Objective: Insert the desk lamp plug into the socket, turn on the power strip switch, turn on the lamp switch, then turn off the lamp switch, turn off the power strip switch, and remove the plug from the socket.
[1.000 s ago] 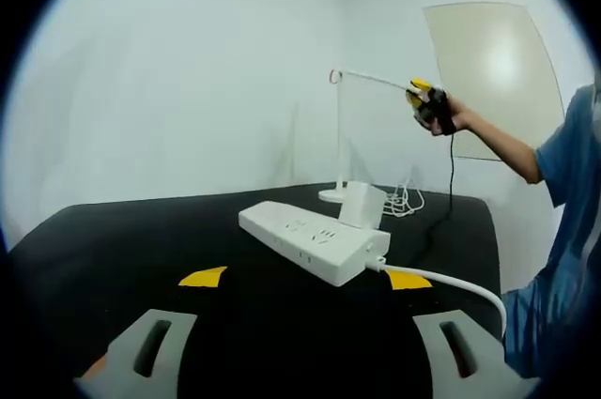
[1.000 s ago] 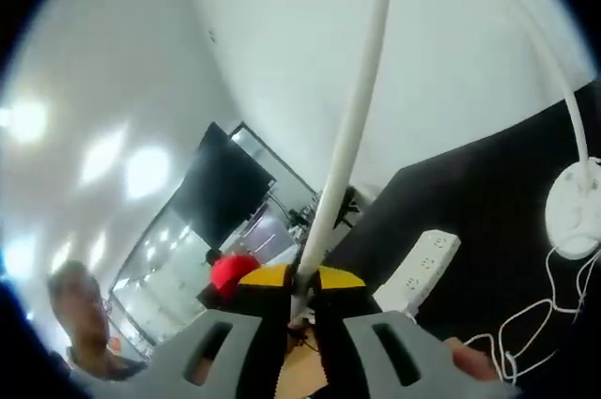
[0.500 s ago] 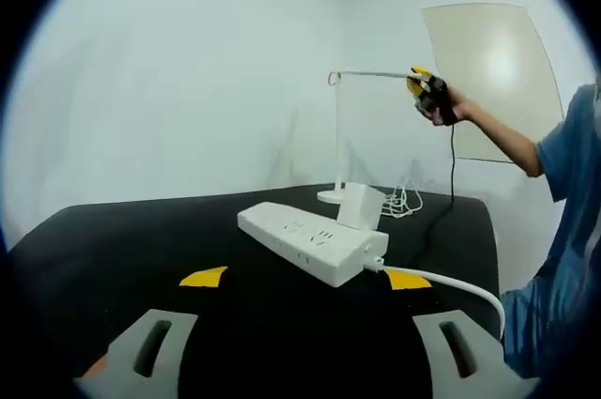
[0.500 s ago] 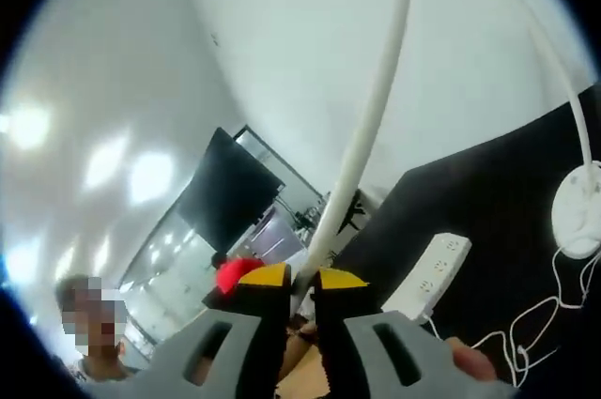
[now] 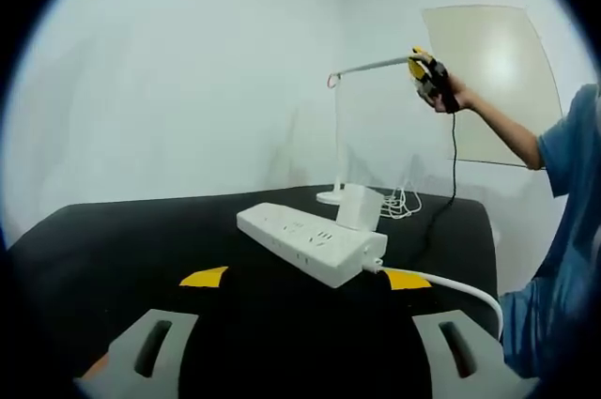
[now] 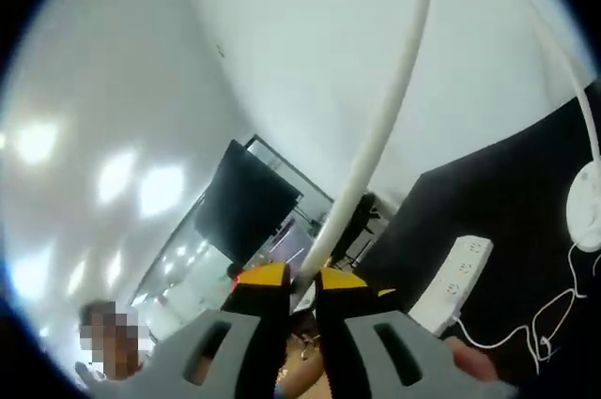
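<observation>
Gripping the thin white arm of the desk lamp [image 6: 376,136], the right gripper [image 6: 292,279] has its yellow-tipped jaws closed almost together on the bar, which runs up and away from them in the right gripper view. From the left gripper view that same gripper shows far off at the upper right, clamped on the free end of the lamp's arm, with the person's hand [image 5: 449,99] behind it and a blue sleeve [image 5: 575,150] at the right edge. The lamp's slim post stands upright on its round base [image 5: 331,196] at the far side of the black table [image 5: 113,249]. Nearer, about the middle of the table, lies the white power strip [image 5: 310,241], set at a slant, with a white plug [image 5: 360,206] standing in its far end and a thick white cable [image 5: 451,283] leaving its near right end. A loose coil of thin white cord [image 5: 404,200] lies just right of the lamp base. Two yellow markers [image 5: 204,277] sit on the table, one on each side of the strip. The left gripper [image 5: 300,352] hangs low over the near edge of the table, well apart from the strip, its grey jaws spread wide with nothing between them.
</observation>
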The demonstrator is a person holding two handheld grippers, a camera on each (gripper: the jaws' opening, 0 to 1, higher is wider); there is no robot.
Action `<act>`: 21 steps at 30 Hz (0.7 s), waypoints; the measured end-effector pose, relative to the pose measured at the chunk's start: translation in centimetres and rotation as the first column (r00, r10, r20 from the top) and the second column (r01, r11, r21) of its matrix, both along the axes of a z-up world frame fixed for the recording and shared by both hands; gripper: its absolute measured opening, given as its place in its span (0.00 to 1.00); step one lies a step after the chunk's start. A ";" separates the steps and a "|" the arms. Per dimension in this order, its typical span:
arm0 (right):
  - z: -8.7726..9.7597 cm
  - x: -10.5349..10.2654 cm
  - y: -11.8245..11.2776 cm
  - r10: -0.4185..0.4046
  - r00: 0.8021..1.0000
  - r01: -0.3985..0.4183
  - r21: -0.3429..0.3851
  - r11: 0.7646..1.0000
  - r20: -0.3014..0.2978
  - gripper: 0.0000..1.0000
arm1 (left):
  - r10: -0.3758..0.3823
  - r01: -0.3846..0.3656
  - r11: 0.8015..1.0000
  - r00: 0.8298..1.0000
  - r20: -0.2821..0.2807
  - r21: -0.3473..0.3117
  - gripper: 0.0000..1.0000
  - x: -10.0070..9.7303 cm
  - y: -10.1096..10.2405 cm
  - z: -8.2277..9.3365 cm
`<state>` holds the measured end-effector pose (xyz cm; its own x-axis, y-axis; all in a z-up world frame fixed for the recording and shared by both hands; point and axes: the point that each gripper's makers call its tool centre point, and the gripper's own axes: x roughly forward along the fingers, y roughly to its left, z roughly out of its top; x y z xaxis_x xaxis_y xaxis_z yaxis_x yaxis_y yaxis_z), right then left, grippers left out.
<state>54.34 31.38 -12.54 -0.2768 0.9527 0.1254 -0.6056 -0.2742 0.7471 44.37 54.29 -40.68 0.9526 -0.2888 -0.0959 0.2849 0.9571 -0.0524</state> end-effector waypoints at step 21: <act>4.0 -1.6 -0.2 0.000 0.999 0.003 0.067 0.998 -0.047 0.13 | 0.007 -0.007 1.000 1.000 0.003 -0.018 0.59 0.0 0.6 0.4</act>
